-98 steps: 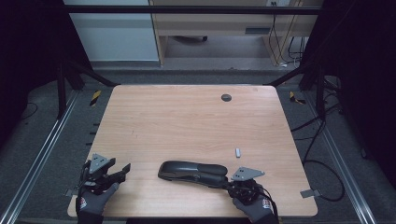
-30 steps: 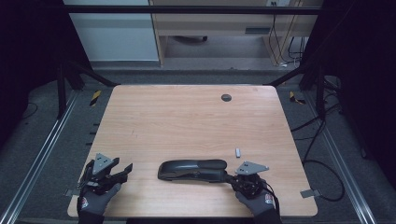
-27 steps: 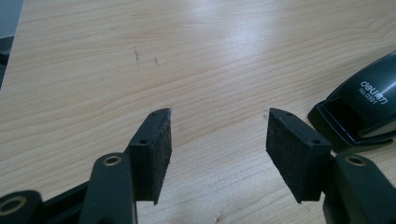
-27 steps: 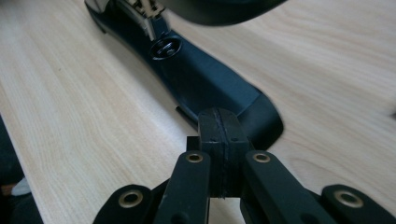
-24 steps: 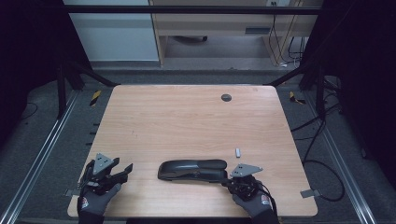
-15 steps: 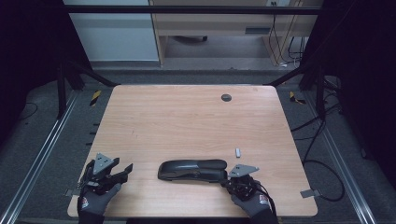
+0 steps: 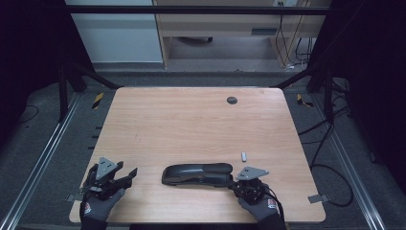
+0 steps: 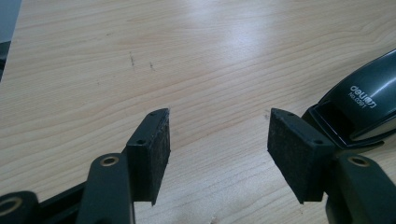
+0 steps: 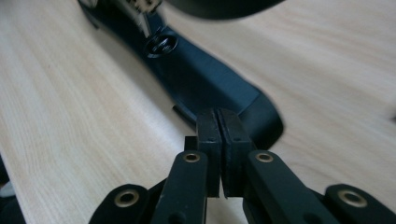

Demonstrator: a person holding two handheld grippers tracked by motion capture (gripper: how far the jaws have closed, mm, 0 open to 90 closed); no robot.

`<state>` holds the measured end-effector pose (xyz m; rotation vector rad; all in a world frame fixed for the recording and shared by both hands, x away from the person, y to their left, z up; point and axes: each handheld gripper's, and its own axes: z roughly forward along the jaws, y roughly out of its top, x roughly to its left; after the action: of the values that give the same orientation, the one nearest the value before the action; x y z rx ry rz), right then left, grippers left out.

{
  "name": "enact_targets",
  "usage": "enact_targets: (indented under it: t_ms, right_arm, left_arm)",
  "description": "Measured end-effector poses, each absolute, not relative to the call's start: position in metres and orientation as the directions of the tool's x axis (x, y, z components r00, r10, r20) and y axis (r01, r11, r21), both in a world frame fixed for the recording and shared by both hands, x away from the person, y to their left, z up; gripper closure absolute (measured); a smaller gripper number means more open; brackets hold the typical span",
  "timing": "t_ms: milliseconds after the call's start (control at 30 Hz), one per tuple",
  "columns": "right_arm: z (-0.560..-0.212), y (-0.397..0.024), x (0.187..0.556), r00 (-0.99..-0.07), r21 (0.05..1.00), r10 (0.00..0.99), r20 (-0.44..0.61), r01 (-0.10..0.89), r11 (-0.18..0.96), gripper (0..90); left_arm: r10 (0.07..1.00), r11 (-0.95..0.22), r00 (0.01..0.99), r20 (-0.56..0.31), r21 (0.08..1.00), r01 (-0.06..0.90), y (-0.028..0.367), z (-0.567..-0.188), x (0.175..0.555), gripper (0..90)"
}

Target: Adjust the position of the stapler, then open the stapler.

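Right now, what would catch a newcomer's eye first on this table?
The long black stapler lying flat near the front edge of the wooden table, between the two hands. The right gripper sits at the stapler's right end with its pads pressed together, while the left gripper stands open over bare wood beside its other end. A small pale object lies just behind the stapler's right end.

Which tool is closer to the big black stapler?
The right tool. Its shut tips sit right at the stapler's right end. The left tool waits open off to the stapler's left, with bare table between them.
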<state>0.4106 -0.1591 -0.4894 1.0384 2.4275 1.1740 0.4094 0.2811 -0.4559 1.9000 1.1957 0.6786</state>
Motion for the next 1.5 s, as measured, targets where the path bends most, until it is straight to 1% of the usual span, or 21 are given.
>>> enact_targets:
  t_ms: [133, 267, 400, 533, 633, 833, 933, 967, 1000, 1033, 1100, 1267, 1400, 1433, 1500]
  right_arm:
    - [-0.484, -0.171, 0.412, -0.674, 0.785, 0.736, 0.055, 0.485, 0.386, 85.0]
    - [-0.481, -0.185, 0.416, -0.622, 0.801, 0.782, 0.045, 0.49, 0.344, 79.1]
    - [-0.48, -0.198, 0.419, -0.56, 0.799, 0.827, 0.049, 0.519, 0.304, 74.4]
    - [-0.479, -0.206, 0.42, -0.529, 0.807, 0.847, 0.043, 0.518, 0.283, 66.4]
    - [-0.478, -0.212, 0.422, -0.503, 0.81, 0.863, 0.04, 0.522, 0.267, 57.8]
    - [-0.478, -0.221, 0.425, -0.463, 0.812, 0.886, 0.031, 0.529, 0.248, 48.9]
    - [-0.477, -0.225, 0.426, -0.446, 0.81, 0.894, 0.031, 0.536, 0.239, 47.1]
    - [-0.478, -0.227, 0.427, -0.451, 0.812, 0.893, 0.009, 0.525, 0.257, 47.0]
    - [-0.477, -0.227, 0.426, -0.443, 0.805, 0.896, 0.028, 0.542, 0.242, 47.0]
    - [-0.477, -0.227, 0.426, -0.439, 0.804, 0.898, 0.02, 0.541, 0.246, 47.0]
    - [-0.477, -0.229, 0.427, -0.44, 0.808, 0.898, 0.005, 0.531, 0.256, 47.0]
    - [-0.477, -0.23, 0.426, -0.426, 0.807, 0.905, 0.011, 0.538, 0.244, 46.6]
    - [-0.478, -0.234, 0.427, -0.416, 0.809, 0.909, -0.007, 0.531, 0.25, 46.2]
    - [-0.477, -0.234, 0.426, -0.412, 0.805, 0.911, 0.01, 0.544, 0.237, 46.0]
    - [-0.478, -0.236, 0.426, -0.412, 0.808, 0.911, -0.006, 0.535, 0.247, 45.9]
  left_arm:
    - [0.903, -0.266, 0.427, 0.04, 0.833, 0.485, 0.277, -0.454, 0.409, 38.6]
    - [0.898, -0.276, 0.438, 0.047, 0.835, 0.476, 0.273, -0.452, 0.41, 37.5]
    - [0.889, -0.287, 0.454, 0.055, 0.84, 0.46, 0.269, -0.45, 0.408, 36.7]
    - [0.877, -0.305, 0.475, 0.067, 0.843, 0.443, 0.266, -0.446, 0.408, 35.8]
    - [0.868, -0.316, 0.492, 0.073, 0.843, 0.434, 0.261, -0.442, 0.406, 34.1]
    - [0.842, -0.353, 0.531, 0.101, 0.847, 0.399, 0.248, -0.432, 0.401, 30.9]
    - [0.828, -0.366, 0.551, 0.108, 0.848, 0.384, 0.242, -0.427, 0.399, 29.6]
    - [0.822, -0.374, 0.558, 0.113, 0.846, 0.38, 0.24, -0.425, 0.398, 28.9]
    - [0.815, -0.38, 0.568, 0.114, 0.845, 0.375, 0.238, -0.424, 0.397, 28.6]
    - [0.809, -0.392, 0.575, 0.123, 0.842, 0.37, 0.236, -0.422, 0.396, 27.8]
    - [0.801, -0.405, 0.584, 0.134, 0.84, 0.362, 0.233, -0.42, 0.394, 27.5]
    - [0.774, -0.44, 0.614, 0.157, 0.83, 0.342, 0.223, -0.415, 0.392, 26.7]
    - [0.746, -0.477, 0.641, 0.18, 0.816, 0.326, 0.214, -0.412, 0.391, 26.2]
    - [0.737, -0.488, 0.648, 0.193, 0.815, 0.313, 0.212, -0.412, 0.391, 26.2]
    - [0.731, -0.492, 0.656, 0.186, 0.81, 0.32, 0.207, -0.411, 0.391, 25.9]
